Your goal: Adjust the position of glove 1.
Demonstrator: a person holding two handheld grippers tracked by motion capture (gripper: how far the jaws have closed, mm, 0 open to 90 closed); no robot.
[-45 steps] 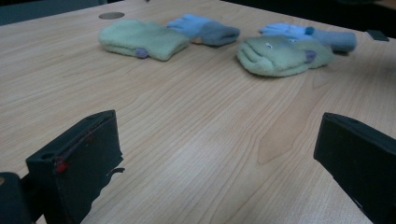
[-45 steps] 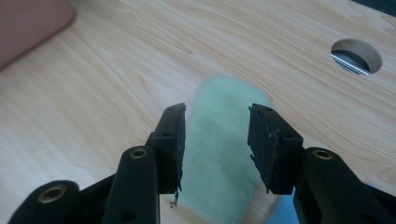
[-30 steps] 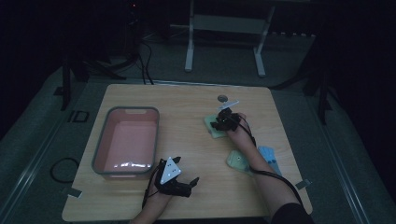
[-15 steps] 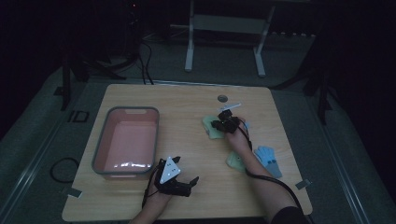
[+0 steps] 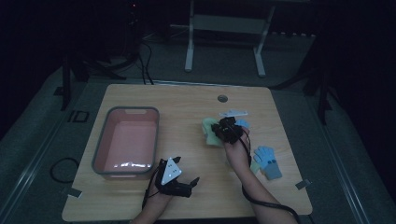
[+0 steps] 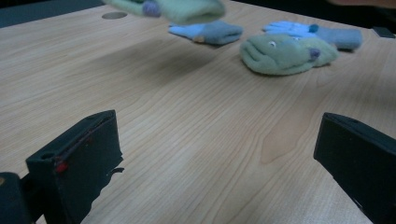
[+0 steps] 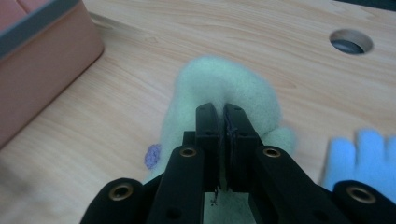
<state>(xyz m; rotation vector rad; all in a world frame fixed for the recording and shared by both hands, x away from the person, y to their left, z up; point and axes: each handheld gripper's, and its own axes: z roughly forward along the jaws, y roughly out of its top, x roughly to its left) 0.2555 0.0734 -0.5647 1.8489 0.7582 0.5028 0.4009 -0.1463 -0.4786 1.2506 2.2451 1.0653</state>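
Observation:
My right gripper (image 5: pixel 228 129) is shut on a pale green fleece glove (image 5: pixel 211 133) and holds it above the table's right middle. In the right gripper view the jaws (image 7: pixel 222 112) pinch the green glove (image 7: pixel 224 88) from above. A second green glove (image 6: pixel 285 53) lies flat on the wood, partly hidden by my right forearm in the high view. Two blue gloves (image 5: pixel 268 161) (image 5: pixel 242 123) lie near it. My left gripper (image 5: pixel 187 184) rests low at the front edge, open, with bare wood between its jaws (image 6: pixel 219 163).
A pink tub (image 5: pixel 126 140) with a grey rim stands on the left half of the table, and its wall (image 7: pixel 42 56) is close to the held glove. A round cable hole (image 5: pixel 222 98) sits near the far edge.
The right gripper has closed on the green glove and lifted it off the table, drifting a little toward me. The left gripper has stayed where it was.

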